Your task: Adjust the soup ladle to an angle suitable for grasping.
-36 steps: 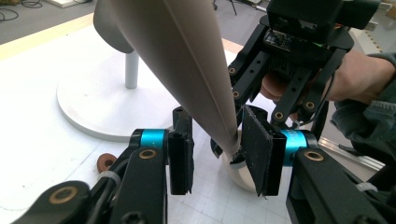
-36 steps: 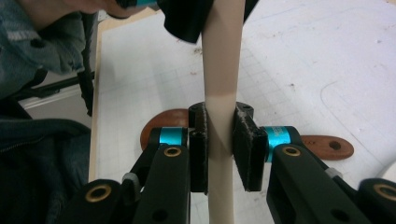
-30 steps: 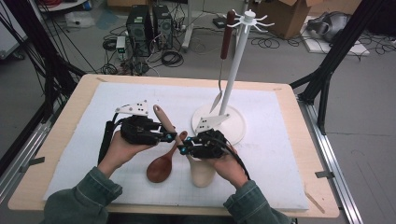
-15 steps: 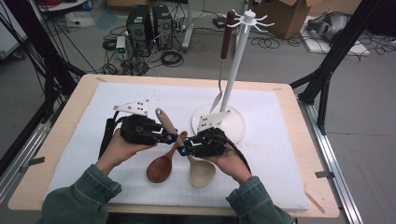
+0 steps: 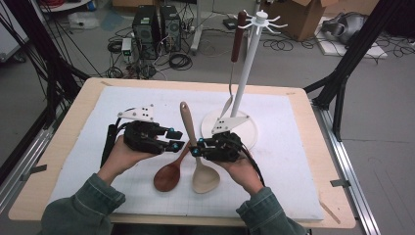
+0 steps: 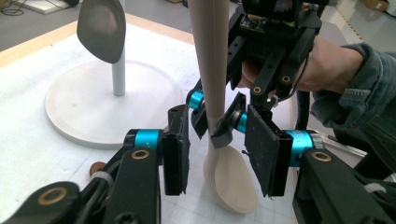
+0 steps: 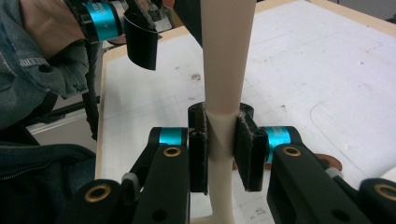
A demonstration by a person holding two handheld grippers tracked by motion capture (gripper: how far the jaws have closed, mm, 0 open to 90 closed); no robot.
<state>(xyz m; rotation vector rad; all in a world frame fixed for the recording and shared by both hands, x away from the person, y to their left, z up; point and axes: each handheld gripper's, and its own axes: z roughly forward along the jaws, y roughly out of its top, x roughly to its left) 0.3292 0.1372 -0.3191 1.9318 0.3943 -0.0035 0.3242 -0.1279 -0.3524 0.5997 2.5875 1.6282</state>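
**A:** Fingers first: the right gripper point(image 7: 219, 149) has its black pads clamped on the neck of the pale wooden spoon point(image 5: 198, 156), right at the narrow waist between handle and bowl.

**B:** And the left gripper point(image 6: 217, 156)?

**A:** Its jaws have just been opening. They stand apart on either side of that same spoon, near its bowl, pads clear of the wood. Nothing held there.

**B:** Any writing to read?

**A:** None I can make out. Blue collars on the jaws, brass-coloured pins, no lettering.

**B:** What's cut off?

**A:** In both gripper views the pale spoon's smooth, rounded handle runs out of the top edge. The dark brown spoon point(image 5: 169, 174) lies just left of the pale one, its handle tucked under the grippers. Beyond the pale spoon stands the white rack point(image 5: 244, 73) on its round base, with a dark-handled utensil point(image 5: 238, 44) hanging from a prong.
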